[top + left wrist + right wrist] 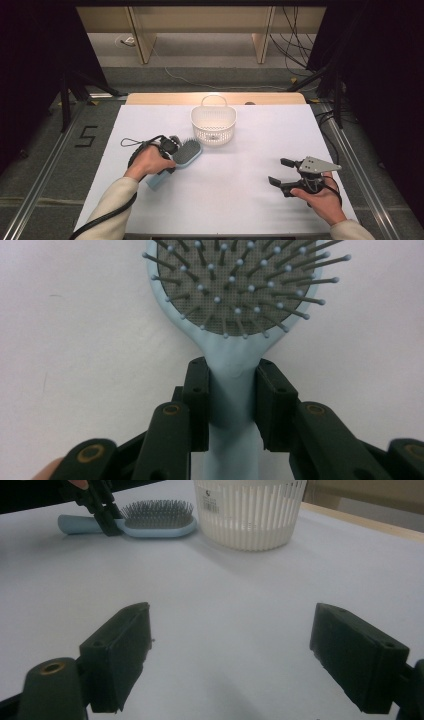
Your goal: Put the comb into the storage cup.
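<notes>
While the left gripper (232,395) is pinching the hairbrush (235,300) by its neck at the table's left, the right gripper (232,655) is resting spread wide near the right.

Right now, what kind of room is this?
Probably a lab set up for recording: a white table between dark curtains, loose cables on the floor, and a hairbrush and basket laid out for practice.

The high view looks down from above the near side of the white table (225,200). The left gripper view sits very close over the blue hairbrush (235,390). The right gripper view looks low across the table, sharing the brush and the white basket (250,515).
</notes>
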### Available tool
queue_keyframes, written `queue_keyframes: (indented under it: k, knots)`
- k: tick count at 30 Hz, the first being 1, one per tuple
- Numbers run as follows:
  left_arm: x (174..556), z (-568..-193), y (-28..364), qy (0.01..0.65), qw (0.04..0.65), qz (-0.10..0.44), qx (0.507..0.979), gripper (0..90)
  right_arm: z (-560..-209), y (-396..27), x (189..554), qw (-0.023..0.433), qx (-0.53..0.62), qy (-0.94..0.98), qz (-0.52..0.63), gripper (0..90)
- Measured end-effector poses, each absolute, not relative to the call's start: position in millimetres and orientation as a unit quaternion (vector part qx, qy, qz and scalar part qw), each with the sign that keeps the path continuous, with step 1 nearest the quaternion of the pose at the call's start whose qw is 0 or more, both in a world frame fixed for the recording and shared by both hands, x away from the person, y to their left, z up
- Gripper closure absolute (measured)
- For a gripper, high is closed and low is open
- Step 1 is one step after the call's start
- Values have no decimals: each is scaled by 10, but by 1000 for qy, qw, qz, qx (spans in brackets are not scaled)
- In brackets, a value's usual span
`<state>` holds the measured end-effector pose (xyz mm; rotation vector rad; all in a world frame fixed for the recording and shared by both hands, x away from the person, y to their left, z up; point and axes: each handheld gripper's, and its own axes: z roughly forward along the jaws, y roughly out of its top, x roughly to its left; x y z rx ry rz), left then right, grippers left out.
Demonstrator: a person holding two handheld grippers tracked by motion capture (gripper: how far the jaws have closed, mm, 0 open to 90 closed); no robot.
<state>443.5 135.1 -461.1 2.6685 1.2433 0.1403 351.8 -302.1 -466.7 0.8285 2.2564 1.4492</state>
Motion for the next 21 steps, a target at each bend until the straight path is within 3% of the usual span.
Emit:
queue_keyframes:
  k: [21]
  knots:
    - [4381, -4625, 1430, 437, 132, 52, 888, 700, -4675, -3020, 3523, 166, 292, 794, 507, 176]
